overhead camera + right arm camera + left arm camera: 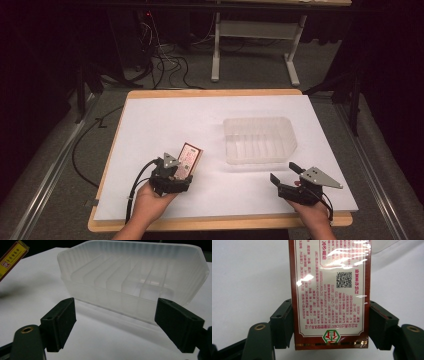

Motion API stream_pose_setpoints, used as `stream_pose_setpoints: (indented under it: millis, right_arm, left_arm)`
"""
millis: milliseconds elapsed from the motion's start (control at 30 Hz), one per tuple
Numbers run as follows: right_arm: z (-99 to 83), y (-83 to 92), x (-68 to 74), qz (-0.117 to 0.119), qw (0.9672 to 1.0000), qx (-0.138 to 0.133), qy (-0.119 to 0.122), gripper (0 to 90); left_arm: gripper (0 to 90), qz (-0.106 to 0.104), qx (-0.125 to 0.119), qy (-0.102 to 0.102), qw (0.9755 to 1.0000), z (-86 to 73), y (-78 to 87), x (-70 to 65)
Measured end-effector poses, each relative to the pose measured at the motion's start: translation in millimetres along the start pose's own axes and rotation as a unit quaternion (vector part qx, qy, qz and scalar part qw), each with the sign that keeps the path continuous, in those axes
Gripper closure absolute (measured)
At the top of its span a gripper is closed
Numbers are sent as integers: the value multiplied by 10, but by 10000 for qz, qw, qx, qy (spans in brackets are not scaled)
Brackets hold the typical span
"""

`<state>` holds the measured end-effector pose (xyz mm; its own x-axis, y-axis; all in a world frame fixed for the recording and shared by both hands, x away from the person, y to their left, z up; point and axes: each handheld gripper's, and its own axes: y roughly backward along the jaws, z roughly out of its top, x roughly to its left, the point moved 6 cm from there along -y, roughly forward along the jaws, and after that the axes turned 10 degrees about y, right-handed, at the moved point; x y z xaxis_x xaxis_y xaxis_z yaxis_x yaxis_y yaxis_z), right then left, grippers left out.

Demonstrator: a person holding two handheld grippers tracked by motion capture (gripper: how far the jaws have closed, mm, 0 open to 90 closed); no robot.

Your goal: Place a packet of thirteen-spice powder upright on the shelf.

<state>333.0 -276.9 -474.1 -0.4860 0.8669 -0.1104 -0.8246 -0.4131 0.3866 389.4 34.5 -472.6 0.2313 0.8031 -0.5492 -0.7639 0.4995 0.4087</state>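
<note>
- The left gripper [181,176] sits in the lower left of the high view, held in the person's left hand [146,204].
- Its jaws are clamped on a red packet [187,161], which sticks out up and to the right from the gripper, over the white sheet [165,120].
- In the left gripper view the red packet [330,293] fills the middle of the frame from top to bottom; both black pads [283,323] press against its long edges near its lower end.
- The face toward that camera is white with red print, a small black square code and a green and red emblem at the bottom; it is wrapped in shiny film.
- The right gripper [285,176] is in the lower right of the high view, in the right hand [314,214].
- Its jaws stand wide apart with nothing between them, and they point up and to the left toward the clear plastic tray [260,140].
- The tray stands right of centre on the sheet, well apart from the packet.
- In the right gripper view the tray [132,277] spans the upper half, just beyond the open pads [62,323]; ribs divide its floor into slots.
- A yellow and red edge of the packet [11,258] shows in the upper left corner there.
</note>
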Motion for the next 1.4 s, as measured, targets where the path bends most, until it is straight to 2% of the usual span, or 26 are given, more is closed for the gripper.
stream_pose_setpoints:
  millis: [100, 200, 300, 433, 567, 633, 767, 900, 1100, 1400]
  right_arm:
    - [18, 10, -4, 21, 9999, -93, 43, 176]
    - [39, 25, -16, -19, 9999, -133, 29, 176]
    - [47, 27, -20, -26, 9999, -151, 19, 177]
    - [73, 23, 2, -24, 9997, -244, -35, 177]
    - [84, 15, 39, -73, 9997, -223, 23, 176]
    - [89, -5, 82, 11, 9999, -134, -29, 179]
    - [123, -38, 114, 78, 9999, -100, -72, 184]
    - [240, -120, 192, 185, 9997, -108, -132, 188]
    - [352, -232, 273, 298, 9994, -68, -131, 213]
    - [567, -425, 341, 377, 9989, -180, -224, 237]
  left_arm:
    - [322, -133, -114, -21, 9998, 0, 54, -35]
    - [322, -280, -135, 125, 9994, -20, 108, -65]
    - [322, -337, -122, 116, 9993, -41, 124, -77]
    - [322, -557, -209, 126, 9981, -57, 170, -145]
    - [322, -660, -303, 124, 9973, -48, 195, -194]
    - [322, -729, -288, 93, 9969, -58, 208, -220]
    - [322, -794, -270, 84, 9964, -72, 215, -240]
    - [322, -911, -316, 104, 9953, -77, 237, -288]
    - [322, -965, -396, 111, 9945, -79, 247, -318]
    - [322, -1032, -485, 33, 9935, -92, 265, -358]
